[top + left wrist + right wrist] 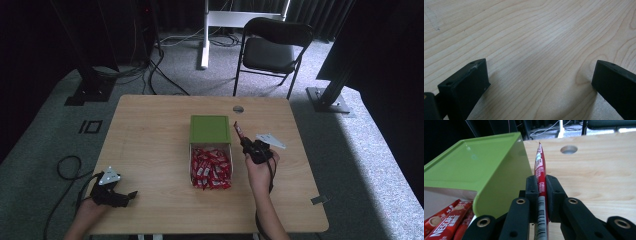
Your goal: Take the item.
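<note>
Wooden table (150, 130) carries a green box (210, 129) whose drawer (191, 165) brims with red sachets (211, 169); right gripper (243, 140) pinches one red sachet (540, 167) beside the box; left gripper (131, 194) gapes, holding nothing

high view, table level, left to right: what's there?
left gripper → tray of red sachets → red sachet clamped in the right gripper

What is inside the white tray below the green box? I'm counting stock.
The white tray holds a heap of red Nescafe sachets; the lower layers and tray bottom are covered.
</note>
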### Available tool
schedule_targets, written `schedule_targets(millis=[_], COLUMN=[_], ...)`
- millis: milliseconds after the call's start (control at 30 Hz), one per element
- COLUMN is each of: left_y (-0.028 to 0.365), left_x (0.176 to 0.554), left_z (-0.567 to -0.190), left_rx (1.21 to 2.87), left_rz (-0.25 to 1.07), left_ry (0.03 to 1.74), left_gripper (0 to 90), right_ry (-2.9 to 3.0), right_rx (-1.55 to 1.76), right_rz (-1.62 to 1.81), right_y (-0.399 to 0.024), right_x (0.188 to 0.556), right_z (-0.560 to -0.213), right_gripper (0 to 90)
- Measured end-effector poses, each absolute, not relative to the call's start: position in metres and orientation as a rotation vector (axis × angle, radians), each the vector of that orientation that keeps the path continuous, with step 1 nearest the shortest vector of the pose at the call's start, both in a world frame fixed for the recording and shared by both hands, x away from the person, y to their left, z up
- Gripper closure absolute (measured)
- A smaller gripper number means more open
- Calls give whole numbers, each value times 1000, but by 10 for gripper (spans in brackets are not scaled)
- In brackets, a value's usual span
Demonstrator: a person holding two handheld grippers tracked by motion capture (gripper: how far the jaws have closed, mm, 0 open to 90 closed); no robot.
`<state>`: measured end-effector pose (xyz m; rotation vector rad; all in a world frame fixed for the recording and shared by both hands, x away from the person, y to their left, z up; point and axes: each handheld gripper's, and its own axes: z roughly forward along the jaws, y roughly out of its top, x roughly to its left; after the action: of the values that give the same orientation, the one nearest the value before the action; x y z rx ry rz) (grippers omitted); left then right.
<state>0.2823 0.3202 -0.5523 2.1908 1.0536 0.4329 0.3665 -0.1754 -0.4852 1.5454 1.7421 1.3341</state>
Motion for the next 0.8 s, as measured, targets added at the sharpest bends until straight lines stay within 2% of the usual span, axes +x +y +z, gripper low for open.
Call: schedule_targets(millis=[433,800], left_y=[321,320], left_x=[282,282], left_z=[-552,-552], left_rx=[2189,2189], left_rz=[430,431], left_ry=[1054,1054], left_gripper=[17,17], right_ry=[1829,1896], right_rx=[1683,1740], right_rz=[1215,1199], right_y=[-161,-153], right_x=[384,389], right_z=[-538,-548], right_gripper=[813,798])
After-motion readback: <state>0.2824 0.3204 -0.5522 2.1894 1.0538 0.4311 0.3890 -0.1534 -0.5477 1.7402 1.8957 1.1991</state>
